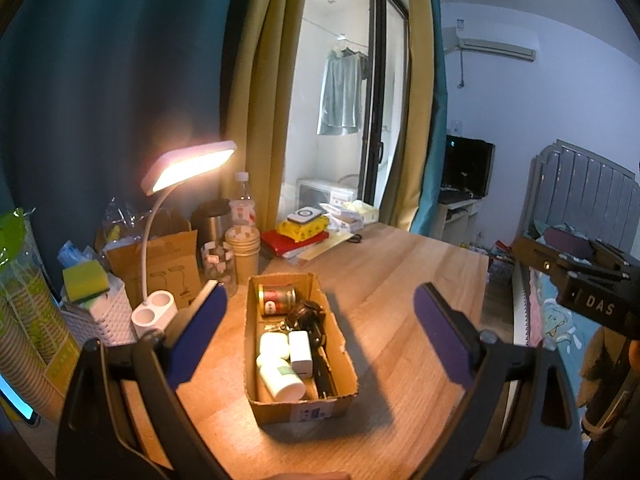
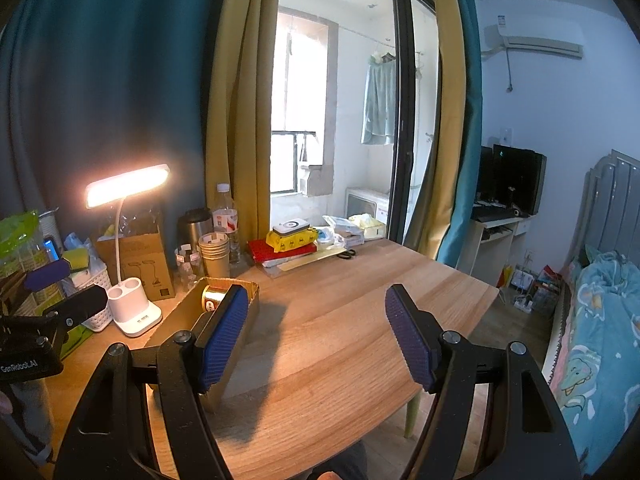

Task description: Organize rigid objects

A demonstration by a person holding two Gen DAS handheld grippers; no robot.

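Wooden desk (image 1: 400, 280) fills both views; my left gripper (image 1: 320, 332) hovers wide apart, empty, over the cardboard box (image 1: 304, 400) at centre frame, which holds bottles, keys and a tin. My right gripper (image 2: 316, 340), equally apart, hangs level over bare wood beside it; I'd descend slowly, straddling one item.

The left wrist view looks down close over the cardboard box (image 1: 300, 344) on the table (image 1: 400, 280). The right wrist view sits further right, facing the balcony door (image 2: 352, 120). Both share box, desk lamp (image 1: 188, 168) and table.
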